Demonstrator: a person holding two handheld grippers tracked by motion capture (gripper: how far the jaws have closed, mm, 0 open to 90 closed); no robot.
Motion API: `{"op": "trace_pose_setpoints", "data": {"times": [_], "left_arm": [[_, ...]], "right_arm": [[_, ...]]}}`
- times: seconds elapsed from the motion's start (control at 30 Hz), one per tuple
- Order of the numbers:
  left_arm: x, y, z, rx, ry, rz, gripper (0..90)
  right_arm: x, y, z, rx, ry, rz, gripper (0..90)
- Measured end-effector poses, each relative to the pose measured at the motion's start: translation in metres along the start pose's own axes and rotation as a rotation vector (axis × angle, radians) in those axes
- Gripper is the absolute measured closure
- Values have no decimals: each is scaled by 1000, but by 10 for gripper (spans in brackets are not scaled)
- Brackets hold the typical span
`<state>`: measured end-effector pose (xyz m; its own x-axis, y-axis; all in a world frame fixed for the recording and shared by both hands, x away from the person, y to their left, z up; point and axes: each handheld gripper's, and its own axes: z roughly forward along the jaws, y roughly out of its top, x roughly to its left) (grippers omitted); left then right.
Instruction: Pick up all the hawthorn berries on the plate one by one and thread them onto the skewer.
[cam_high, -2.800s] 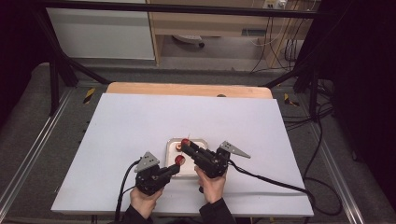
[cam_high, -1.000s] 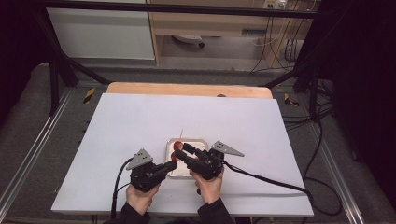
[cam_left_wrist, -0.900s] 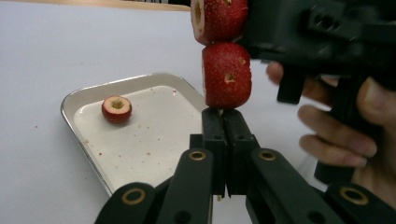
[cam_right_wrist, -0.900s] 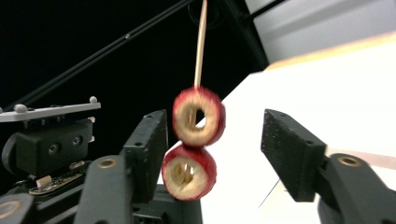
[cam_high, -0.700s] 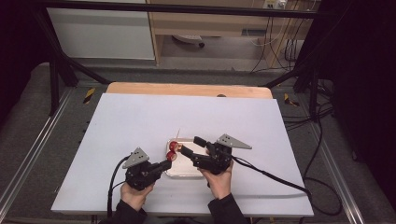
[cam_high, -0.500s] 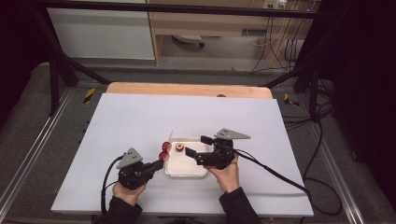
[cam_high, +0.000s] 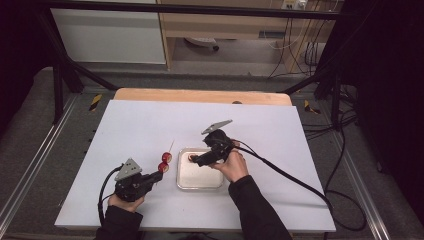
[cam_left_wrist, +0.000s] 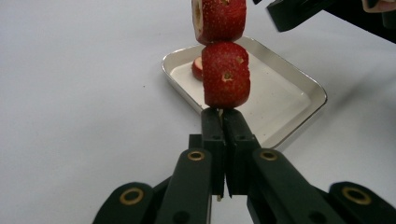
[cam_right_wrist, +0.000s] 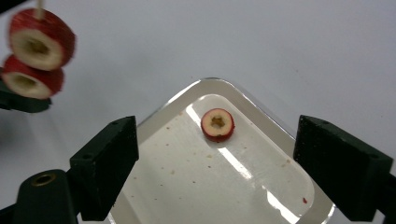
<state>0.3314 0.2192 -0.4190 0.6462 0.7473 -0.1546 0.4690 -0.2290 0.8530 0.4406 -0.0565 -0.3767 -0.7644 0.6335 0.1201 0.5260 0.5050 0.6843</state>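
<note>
Two strawberry slices (cam_left_wrist: 224, 74) on skewer (cam_high: 170, 147) pinched by left gripper (cam_left_wrist: 223, 123). Right gripper (cam_right_wrist: 215, 154), jaws just opening, empty, over tray (cam_right_wrist: 261, 121). Next: grasp last slice (cam_right_wrist: 217, 124).

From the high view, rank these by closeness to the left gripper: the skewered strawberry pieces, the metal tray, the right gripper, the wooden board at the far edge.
1. Skewered strawberry pieces: on the stick clamped in the left gripper, just past its jaws.
2. Metal tray: to its right on the white table.
3. Right gripper: over the tray's far left corner, jaws open.
4. Wooden board: far edge, well beyond.
</note>
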Motion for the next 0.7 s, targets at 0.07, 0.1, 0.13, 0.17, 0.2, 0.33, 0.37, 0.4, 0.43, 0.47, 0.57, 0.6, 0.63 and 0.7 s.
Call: {"op": "trace_pose_setpoints", "data": {"times": [0.07, 0.1, 0.13, 0.17, 0.2, 0.33, 0.37, 0.4, 0.43, 0.47, 0.57, 0.6, 0.63, 0.7], "left_arm": [[3, -1, 0, 2, 1, -7, 879], [4, -2, 0, 3, 3, -11, 879], [5, -2, 0, 5, 4, -12, 879], [6, -2, 0, 7, 1, -14, 879], [6, -2, 0, 5, 3, -17, 879], [7, -2, 0, 3, 1, -23, 879], [7, -2, 0, 3, 0, -24, 879], [7, -2, 0, 3, -1, -25, 878], [7, -2, 0, 3, -2, -24, 878], [7, -2, 0, 5, -4, -24, 878], [6, -2, 0, 8, -6, -18, 878], [6, -2, 0, 9, -8, -18, 878], [6, -2, 1, 8, -8, -19, 878], [7, -2, 0, 9, -10, -21, 879]], "right_arm": [[-3, 7, 10, 78, -9, -14, 187], [-4, 9, 13, 95, -12, -30, 195], [-6, 11, 19, 115, -15, -33, 199], [-8, 13, 23, 134, -13, -22, 220], [-10, 14, 28, 151, -9, -22, 240], [-10, 19, 45, 226, -11, -41, 312], [-10, 21, 51, 238, -2, -48, 329], [-9, 22, 54, 251, -2, -60, 362], [-9, 23, 57, 265, 1, -70, 374], [-9, 24, 61, 272, 8, -75, 387], [-10, 28, 68, 305, 12, -85, 430], [-11, 28, 69, 310, 11, -88, 441], [-11, 29, 71, 314, 15, -78, 446], [-11, 30, 72, 324, 26, -62, 474]]}}
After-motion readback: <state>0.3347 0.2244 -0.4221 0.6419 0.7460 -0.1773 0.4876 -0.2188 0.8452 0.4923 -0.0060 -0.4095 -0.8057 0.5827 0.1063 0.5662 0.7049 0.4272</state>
